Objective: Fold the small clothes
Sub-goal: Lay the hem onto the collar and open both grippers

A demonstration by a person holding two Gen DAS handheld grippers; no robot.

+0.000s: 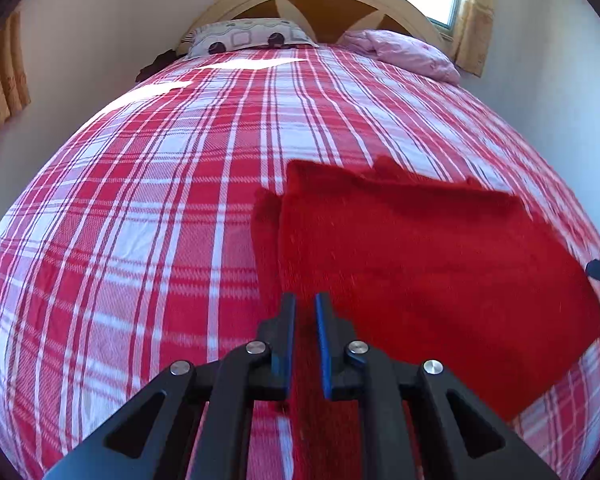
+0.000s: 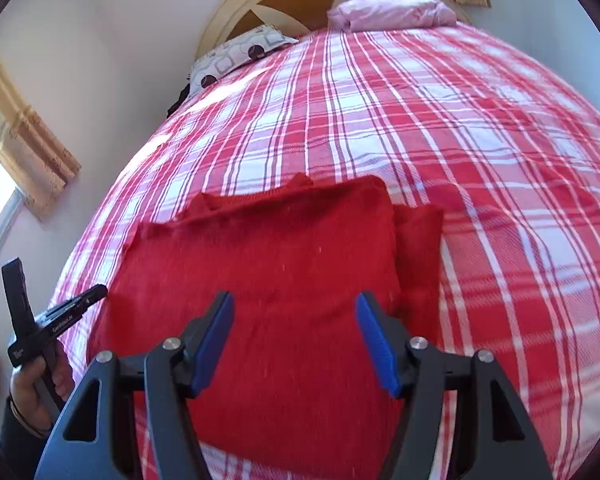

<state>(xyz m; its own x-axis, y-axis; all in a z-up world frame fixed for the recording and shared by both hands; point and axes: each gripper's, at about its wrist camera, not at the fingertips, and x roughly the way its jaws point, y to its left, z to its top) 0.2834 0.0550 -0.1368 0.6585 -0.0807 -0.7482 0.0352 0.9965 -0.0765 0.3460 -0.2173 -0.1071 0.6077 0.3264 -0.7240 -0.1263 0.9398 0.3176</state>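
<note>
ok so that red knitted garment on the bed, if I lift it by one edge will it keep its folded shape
Probably not. The red knitted garment looks soft and floppy: its far edge is rumpled and one layer pokes out at the side, so the fold would likely fall open. The knit looks fuzzy, so it should drag on the plaid bedspread rather than slide. The right claw hangs open above it.

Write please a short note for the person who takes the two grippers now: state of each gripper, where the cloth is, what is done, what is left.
Left gripper: nearly shut; red fabric shows between its fingers, a grip is not certain.
Right gripper: open, holds nothing, over the near part of the cloth.
Red cloth: lies on the plaid bed cover, folded at least once, layers showing at its far edge.
Left: check the left grip, then finish folding.
</note>
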